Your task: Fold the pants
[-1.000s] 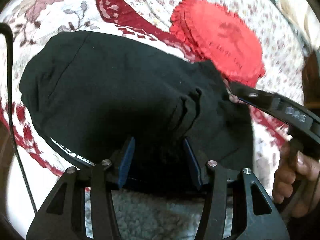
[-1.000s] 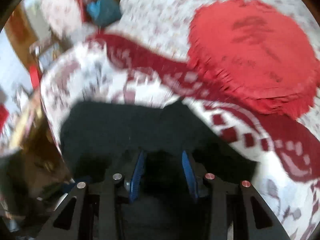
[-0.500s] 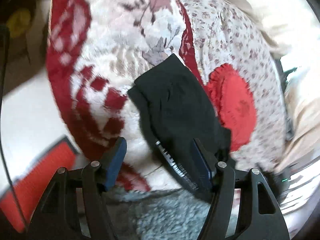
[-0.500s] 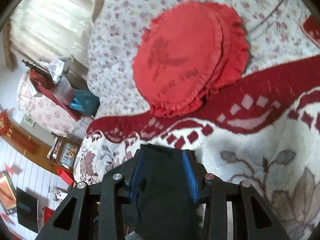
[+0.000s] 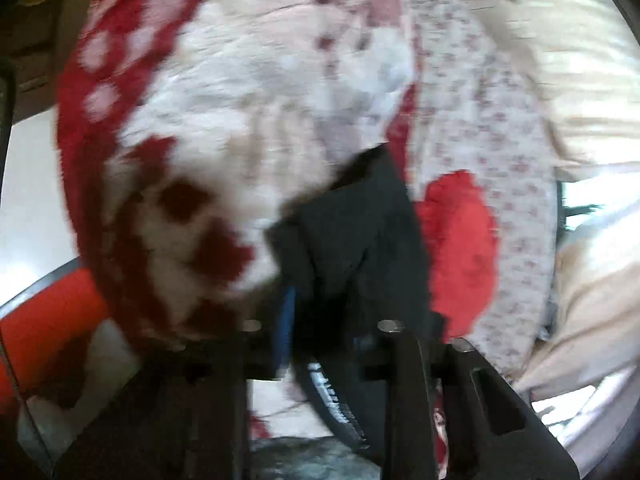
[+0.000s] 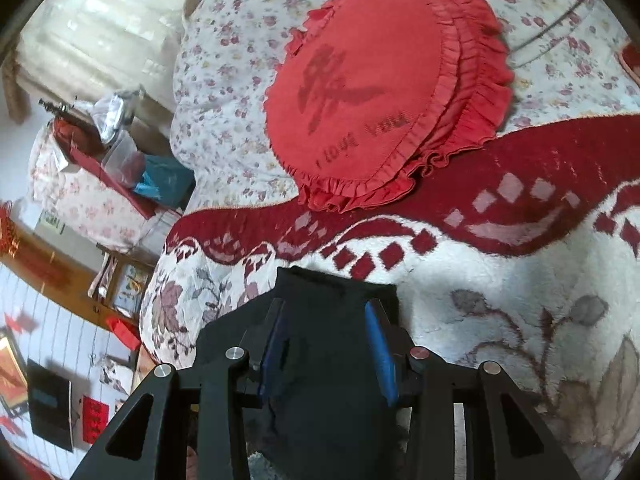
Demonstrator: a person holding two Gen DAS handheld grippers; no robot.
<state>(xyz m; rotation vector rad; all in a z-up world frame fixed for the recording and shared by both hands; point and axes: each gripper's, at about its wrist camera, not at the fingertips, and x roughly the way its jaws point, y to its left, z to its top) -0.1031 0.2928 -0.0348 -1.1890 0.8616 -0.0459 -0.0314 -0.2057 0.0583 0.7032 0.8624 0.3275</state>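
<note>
The black pants (image 5: 360,248) are a folded bundle lifted above the bed. In the blurred left wrist view my left gripper (image 5: 320,320) is closed on the bundle's near edge, and a white-lettered waistband (image 5: 334,396) hangs below the fingers. In the right wrist view my right gripper (image 6: 328,344) is shut on the same black pants (image 6: 332,300), which fill the gap between the blue pads (image 6: 378,344) and hang down below them.
A red and white floral blanket (image 6: 500,280) covers the bed, with a red ruffled round cushion (image 6: 380,100) on a flowered sheet (image 6: 224,80) beyond it. Cluttered furniture (image 6: 112,152) stands past the bed's left edge. An orange object (image 5: 44,312) lies on the floor.
Both grippers have lifted the folded pants up off the blanket. The left gripper, open half a second ago, has closed on the bundle. The right gripper has kept its hold.
</note>
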